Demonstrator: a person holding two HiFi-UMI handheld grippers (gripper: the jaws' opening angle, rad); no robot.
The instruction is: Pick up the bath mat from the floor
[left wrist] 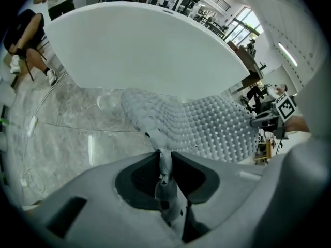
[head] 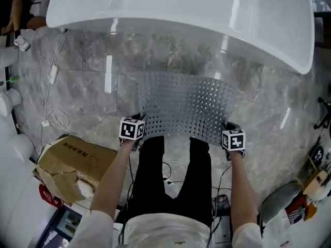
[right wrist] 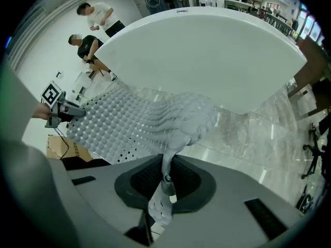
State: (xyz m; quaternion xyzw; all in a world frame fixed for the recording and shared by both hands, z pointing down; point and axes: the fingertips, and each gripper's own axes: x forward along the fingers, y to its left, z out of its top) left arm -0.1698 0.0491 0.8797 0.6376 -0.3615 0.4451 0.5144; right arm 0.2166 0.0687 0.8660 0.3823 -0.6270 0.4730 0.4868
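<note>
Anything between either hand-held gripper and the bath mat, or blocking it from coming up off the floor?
Nothing visible. The left hand-held gripper and right hand-held gripper are each clamped on a near corner of the bath mat; the bathtub stands beyond its far edge.

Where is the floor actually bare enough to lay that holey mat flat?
Bare marble floor lies between the bathtub, the cables and the bath mat, and again right of the mat. Crowded: cardboard box lower left, clutter lower right.
</note>
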